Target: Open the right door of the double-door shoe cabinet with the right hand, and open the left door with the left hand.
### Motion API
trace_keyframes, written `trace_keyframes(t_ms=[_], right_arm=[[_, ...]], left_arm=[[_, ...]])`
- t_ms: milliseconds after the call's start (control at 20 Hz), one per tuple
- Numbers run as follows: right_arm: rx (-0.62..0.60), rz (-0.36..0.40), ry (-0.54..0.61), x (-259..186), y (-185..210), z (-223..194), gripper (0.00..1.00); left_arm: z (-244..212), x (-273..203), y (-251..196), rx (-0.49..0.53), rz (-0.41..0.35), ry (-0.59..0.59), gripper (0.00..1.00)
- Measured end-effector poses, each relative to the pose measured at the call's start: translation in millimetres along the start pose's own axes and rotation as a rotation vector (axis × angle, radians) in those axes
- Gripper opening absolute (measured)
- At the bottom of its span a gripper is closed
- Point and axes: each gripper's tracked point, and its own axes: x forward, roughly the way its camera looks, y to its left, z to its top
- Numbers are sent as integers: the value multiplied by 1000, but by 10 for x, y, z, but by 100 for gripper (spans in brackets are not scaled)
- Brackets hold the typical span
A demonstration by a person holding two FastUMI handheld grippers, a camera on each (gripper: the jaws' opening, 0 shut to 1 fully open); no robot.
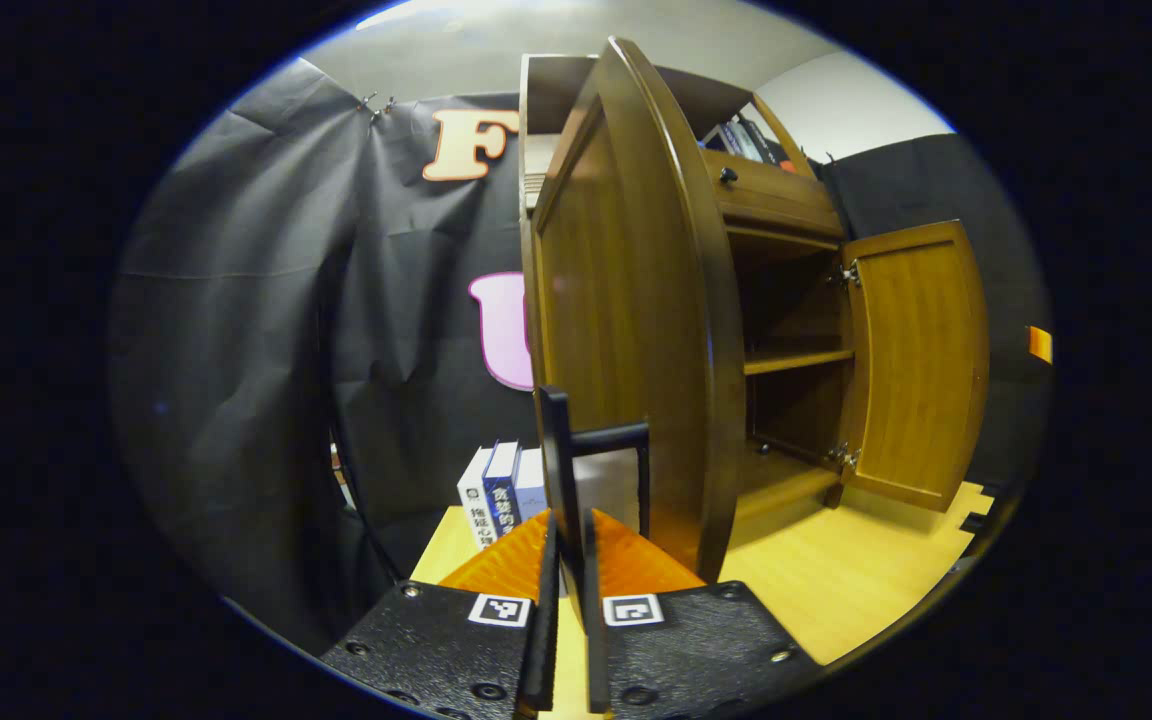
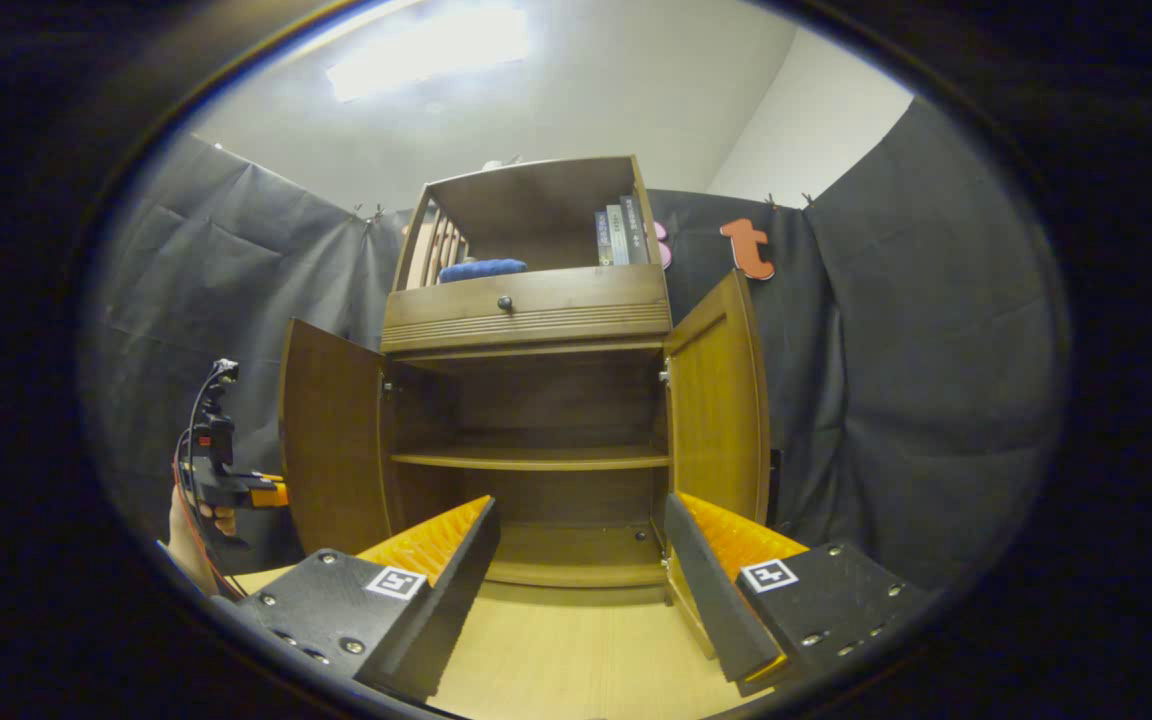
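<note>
The wooden shoe cabinet point(image 2: 526, 310) stands on the table with both doors swung out. In the left gripper view the left door point(image 1: 626, 330) is edge-on right in front of me, and my left gripper point(image 1: 568, 530) is shut on its black handle point(image 1: 558, 450). The right door point(image 1: 921, 360) hangs open farther off. In the right gripper view my right gripper point(image 2: 576, 515) is open, holds nothing and is aimed at the cabinet's inside between the left door point(image 2: 331, 440) and the right door point(image 2: 721, 400). The left gripper point(image 2: 236, 490) and a hand point(image 2: 186, 530) sit at the left door's outer edge.
A shelf point(image 2: 531, 458) crosses the bare cabinet interior. Above it are a drawer with a knob point(image 2: 504, 302) and a top shelf holding books point(image 2: 616, 235) and a blue thing point(image 2: 481, 270). Several books point(image 1: 501, 495) stand left of the cabinet on the light wooden table point(image 1: 836, 580).
</note>
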Motion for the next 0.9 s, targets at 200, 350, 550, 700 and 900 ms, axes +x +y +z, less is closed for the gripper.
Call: trace_keyframes(t_ms=[200,350,550,700,900], right_arm=[[-9,47,7,138,243,-57,99],[-17,59,13,156,284,-136,99],[-13,39,33,162,272,-244,99],[8,21,22,144,138,-215,100],[1,16,19,83,60,-201,99]], left_arm=[[-7,9,220,-24,-14,14,8],[-31,28,336,-42,-67,19,3],[-56,9,469,-69,-118,39,3],[-54,-6,471,-59,-116,48,3],[-51,-3,391,-67,-122,39,3]])
